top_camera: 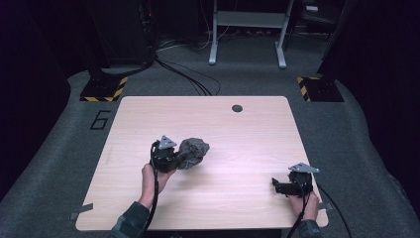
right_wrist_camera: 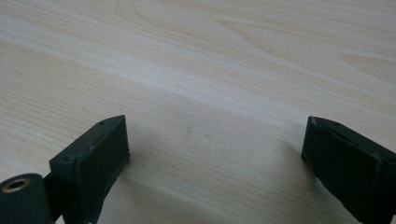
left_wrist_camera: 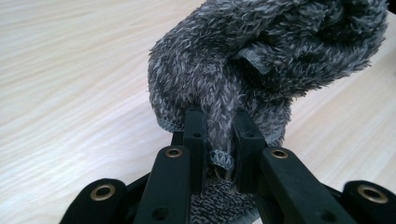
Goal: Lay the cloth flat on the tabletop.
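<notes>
A fluffy grey fleece cloth (top_camera: 193, 151) is bunched up over the middle-left of the wooden table (top_camera: 247, 134). My left gripper (top_camera: 182, 157) is shut on a fold of it. In the left gripper view the two black jaws pinch the fuzzy grey cloth (left_wrist_camera: 261, 51) at its hemmed edge, left gripper (left_wrist_camera: 220, 140), and the bunch rises above the tabletop. My right gripper (top_camera: 275, 185) rests near the table's front right corner, held by a hand. In the right gripper view its jaws stand wide apart, right gripper (right_wrist_camera: 217, 156), with bare wood between them.
A small dark round hole (top_camera: 237, 108) lies near the table's far edge. Beyond the table are grey carpet, black cables (top_camera: 188, 79), a white frame's legs (top_camera: 247, 29) and yellow-black striped bases (top_camera: 104, 89).
</notes>
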A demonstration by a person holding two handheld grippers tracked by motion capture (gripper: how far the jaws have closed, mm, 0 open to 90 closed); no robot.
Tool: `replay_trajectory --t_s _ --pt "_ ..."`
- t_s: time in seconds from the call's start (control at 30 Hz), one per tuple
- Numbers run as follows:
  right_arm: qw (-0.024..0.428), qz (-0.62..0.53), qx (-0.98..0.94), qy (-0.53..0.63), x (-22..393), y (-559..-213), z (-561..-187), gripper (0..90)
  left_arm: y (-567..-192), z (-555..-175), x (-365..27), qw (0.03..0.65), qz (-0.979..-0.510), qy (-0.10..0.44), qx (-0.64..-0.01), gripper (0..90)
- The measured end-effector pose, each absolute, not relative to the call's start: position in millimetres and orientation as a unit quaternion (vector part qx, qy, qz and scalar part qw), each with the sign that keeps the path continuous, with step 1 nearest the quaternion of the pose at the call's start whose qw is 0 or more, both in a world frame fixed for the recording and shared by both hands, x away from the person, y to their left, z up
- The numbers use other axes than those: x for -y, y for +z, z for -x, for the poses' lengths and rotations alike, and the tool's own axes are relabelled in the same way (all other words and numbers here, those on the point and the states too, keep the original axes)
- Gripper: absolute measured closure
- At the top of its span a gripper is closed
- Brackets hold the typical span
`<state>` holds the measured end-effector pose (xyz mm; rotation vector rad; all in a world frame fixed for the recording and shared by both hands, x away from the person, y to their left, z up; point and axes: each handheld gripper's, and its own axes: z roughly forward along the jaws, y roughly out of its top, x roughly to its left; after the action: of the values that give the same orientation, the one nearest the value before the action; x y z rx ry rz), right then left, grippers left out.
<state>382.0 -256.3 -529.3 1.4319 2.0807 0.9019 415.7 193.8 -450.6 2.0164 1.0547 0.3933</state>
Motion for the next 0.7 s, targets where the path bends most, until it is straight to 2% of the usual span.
replay_trajectory --t_s 0.53,0.6,0.63,0.67,0.7 --pt "0.228 -0.521 -0.755 0.327 256 -529 -382 7.1 -488 -404 -155 0.397 -0.819 0.107 -0.401 75.9" --pt "0.228 -0.520 -0.755 0.328 256 -529 -382 7.2 -493 -405 -153 0.391 -0.824 0.103 -0.398 68.7" --pt "0.228 -0.520 -0.755 0.328 256 -529 -382 7.1 -496 -406 -152 0.390 -0.823 0.100 -0.400 68.7" --pt "0.228 -0.520 -0.755 0.327 256 -529 -382 7.2 -497 -406 -152 0.389 -0.822 0.101 -0.403 63.6" --pt "0.228 -0.520 -0.755 0.327 256 -529 -382 7.2 -497 -405 -154 0.391 -0.818 0.101 -0.409 49.6"
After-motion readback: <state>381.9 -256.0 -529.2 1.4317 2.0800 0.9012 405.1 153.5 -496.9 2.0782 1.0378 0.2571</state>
